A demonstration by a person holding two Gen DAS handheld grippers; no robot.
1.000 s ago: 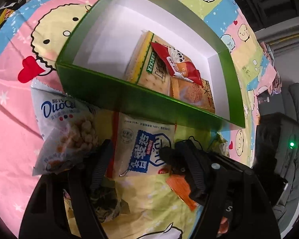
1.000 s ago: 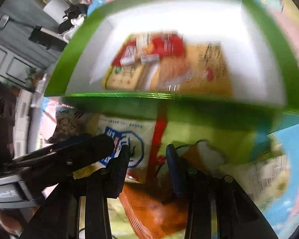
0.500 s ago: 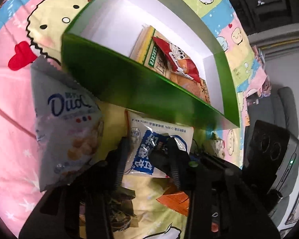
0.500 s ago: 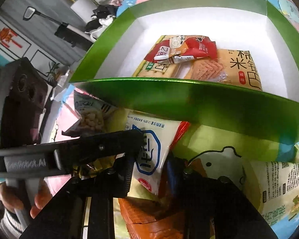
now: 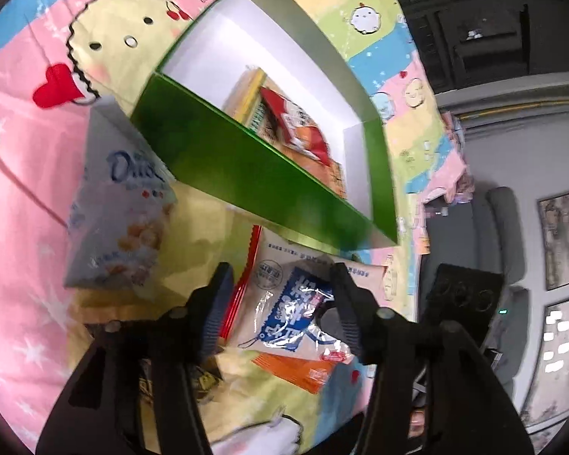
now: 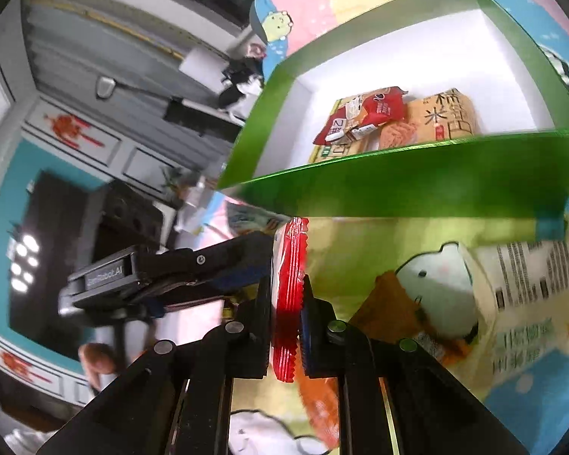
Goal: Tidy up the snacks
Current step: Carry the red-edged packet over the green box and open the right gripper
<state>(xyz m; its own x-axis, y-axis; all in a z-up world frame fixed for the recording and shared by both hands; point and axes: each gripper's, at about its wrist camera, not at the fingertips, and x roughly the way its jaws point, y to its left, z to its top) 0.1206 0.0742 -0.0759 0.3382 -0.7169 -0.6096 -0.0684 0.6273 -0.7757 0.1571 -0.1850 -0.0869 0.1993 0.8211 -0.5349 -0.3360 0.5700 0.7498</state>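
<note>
Right fingers [image 6: 315, 303] clamp the packet's red edge [image 6: 290, 295] — left fingers [image 5: 345, 295] just reopened.

A glossy green cardboard box [image 5: 246, 174] with a matt white inside is seen; crinkly plastic snack packets [image 5: 299, 303] lie on printed cloth [image 5: 30, 159].

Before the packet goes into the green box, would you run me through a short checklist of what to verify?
1. Right gripper shut on the packet's red edge: ok.
2. Left gripper, jaws just reopening, astride the white packet without pressing it: ok.
3. Green box open on top: ok.
4. Free floor left inside the box: ok.
5. Packet clear of the orange packet underneath: cannot tell.
</note>
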